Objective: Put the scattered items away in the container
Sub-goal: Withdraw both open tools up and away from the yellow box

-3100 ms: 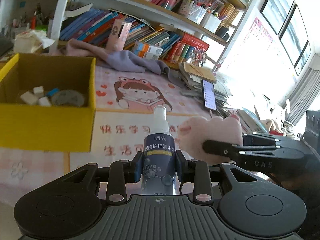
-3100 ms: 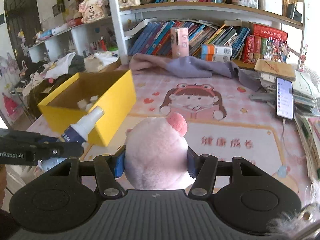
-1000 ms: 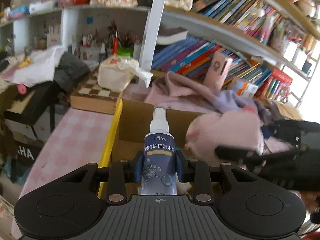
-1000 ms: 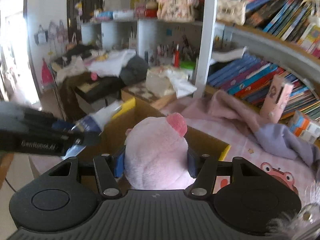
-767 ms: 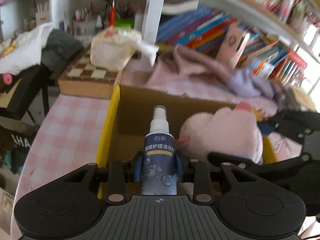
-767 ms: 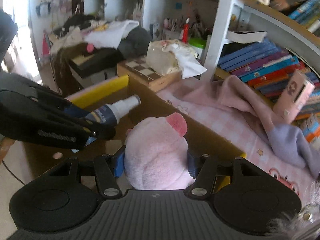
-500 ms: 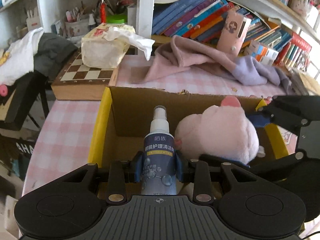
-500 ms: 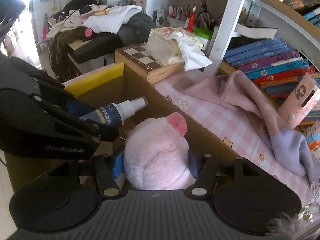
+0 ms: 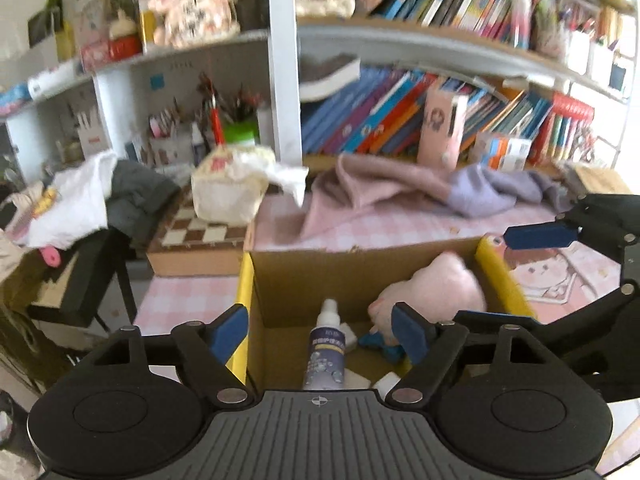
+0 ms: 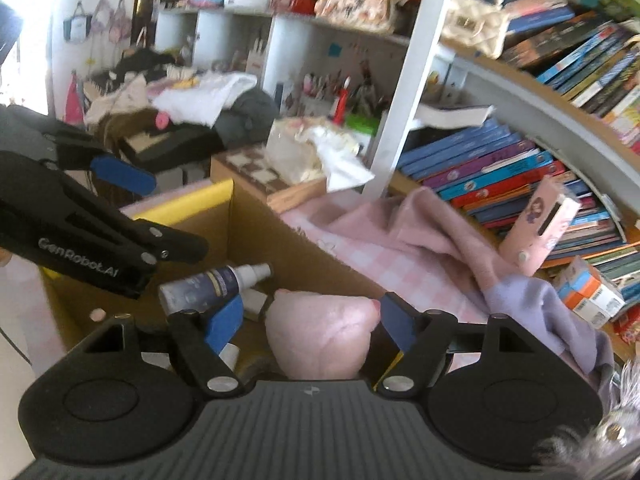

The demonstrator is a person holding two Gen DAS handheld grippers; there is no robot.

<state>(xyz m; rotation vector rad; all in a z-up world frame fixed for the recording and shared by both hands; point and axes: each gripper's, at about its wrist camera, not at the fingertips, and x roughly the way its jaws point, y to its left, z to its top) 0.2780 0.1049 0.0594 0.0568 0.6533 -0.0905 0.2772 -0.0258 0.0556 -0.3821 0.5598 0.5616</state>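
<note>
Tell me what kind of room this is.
Probably a child's bedroom or study: packed bookshelves, a chessboard on a side table, and a pink cartoon desk mat under the yellow cardboard box.

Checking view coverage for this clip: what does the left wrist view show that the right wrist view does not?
Left wrist only: the blue item on the box floor, the cartoon print mat.
Right wrist only: the white quilted handbag, wall-hung bags.
Both: yellow cardboard box, spray bottle, pink plush toy, chessboard, both grippers opening, fingers clear of either item.
</note>
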